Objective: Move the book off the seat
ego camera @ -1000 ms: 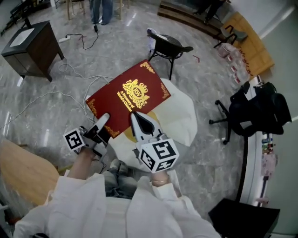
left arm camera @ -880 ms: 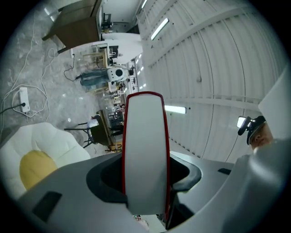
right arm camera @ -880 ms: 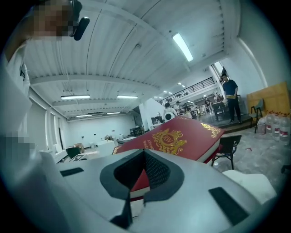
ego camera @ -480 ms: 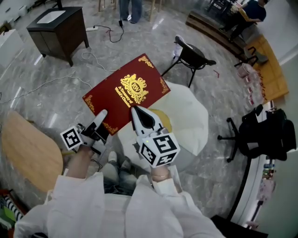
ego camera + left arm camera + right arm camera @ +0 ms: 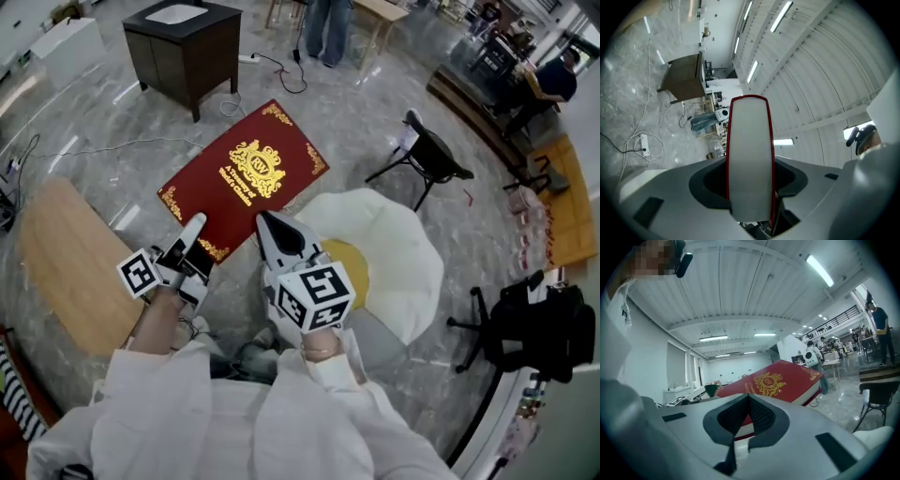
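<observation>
Head view: the red book (image 5: 246,178) with its gold crest is up in the air, lying flat, cover up, carried by both claws at its near edge. The left gripper (image 5: 192,246) has the near left corner and the right gripper (image 5: 279,236) bites the same edge further right. The book hangs over the grey marble floor (image 5: 112,122), off to the left of the white seat (image 5: 412,281) with the yellow centre; its right corner sits close to the seat's rim. A dark cabinet (image 5: 183,42) stands beyond it, a black chair (image 5: 431,155) off to the right, a wooden tabletop (image 5: 66,262) at the left, cables (image 5: 56,150) trailing across the floor.

Left gripper view: and there's the book edge-on, white pages (image 5: 750,154) framed by thin red cover lines, wedged right between the jaws. They're clamped onto it, one on each cover. The cabinet (image 5: 684,79) shows behind.

Right gripper view: the jaws are pinched on the book's (image 5: 780,380) near corner, the red cover and gold crest rising away from them, and the black chair (image 5: 879,394) is at the right edge.
</observation>
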`<control>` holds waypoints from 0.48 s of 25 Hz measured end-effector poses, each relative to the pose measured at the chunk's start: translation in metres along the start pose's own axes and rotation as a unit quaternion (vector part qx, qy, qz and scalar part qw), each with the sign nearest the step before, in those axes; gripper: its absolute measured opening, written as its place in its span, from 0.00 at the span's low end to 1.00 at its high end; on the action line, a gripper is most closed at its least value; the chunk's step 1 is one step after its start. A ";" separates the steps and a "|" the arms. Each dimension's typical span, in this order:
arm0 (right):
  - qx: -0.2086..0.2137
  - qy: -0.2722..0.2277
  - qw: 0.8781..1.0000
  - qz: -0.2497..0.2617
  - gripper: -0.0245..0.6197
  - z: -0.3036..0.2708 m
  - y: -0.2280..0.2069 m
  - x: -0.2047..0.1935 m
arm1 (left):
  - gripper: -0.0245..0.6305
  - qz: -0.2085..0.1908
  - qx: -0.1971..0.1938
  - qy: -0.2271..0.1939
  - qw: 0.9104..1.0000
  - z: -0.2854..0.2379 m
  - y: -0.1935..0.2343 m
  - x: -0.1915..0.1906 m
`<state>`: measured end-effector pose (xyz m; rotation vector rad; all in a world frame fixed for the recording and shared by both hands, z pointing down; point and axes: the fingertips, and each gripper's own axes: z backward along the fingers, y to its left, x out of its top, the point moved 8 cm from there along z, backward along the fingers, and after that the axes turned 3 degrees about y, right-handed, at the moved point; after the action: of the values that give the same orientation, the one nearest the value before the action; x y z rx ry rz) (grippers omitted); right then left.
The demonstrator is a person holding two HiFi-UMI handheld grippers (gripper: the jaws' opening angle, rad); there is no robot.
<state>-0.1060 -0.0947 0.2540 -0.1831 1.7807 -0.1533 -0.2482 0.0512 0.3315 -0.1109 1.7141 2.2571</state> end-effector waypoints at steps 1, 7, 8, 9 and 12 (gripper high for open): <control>0.007 0.001 1.000 0.002 0.05 -0.002 0.003 0.001 | 0.41 -0.001 0.003 -0.012 1.000 0.006 -0.002 0.002; 0.044 0.003 0.999 0.000 0.05 0.003 -0.009 0.011 | 0.41 -0.028 0.025 -0.048 0.998 0.009 -0.017 -0.012; 0.050 0.005 0.999 0.001 0.05 -0.008 0.001 0.010 | 0.41 -0.030 0.030 -0.052 0.998 0.019 -0.017 -0.003; 0.057 0.006 0.998 0.003 0.06 -0.023 0.019 0.009 | 0.41 -0.032 0.034 -0.056 0.997 0.035 -0.016 0.011; 0.078 0.008 0.997 0.010 0.06 -0.078 0.084 0.006 | 0.41 -0.036 0.038 -0.072 0.996 0.095 -0.014 0.064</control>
<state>-0.1868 -0.0130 0.2476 -0.0514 1.7773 -0.2781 -0.2936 0.1570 0.3294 0.0059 1.6906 2.0912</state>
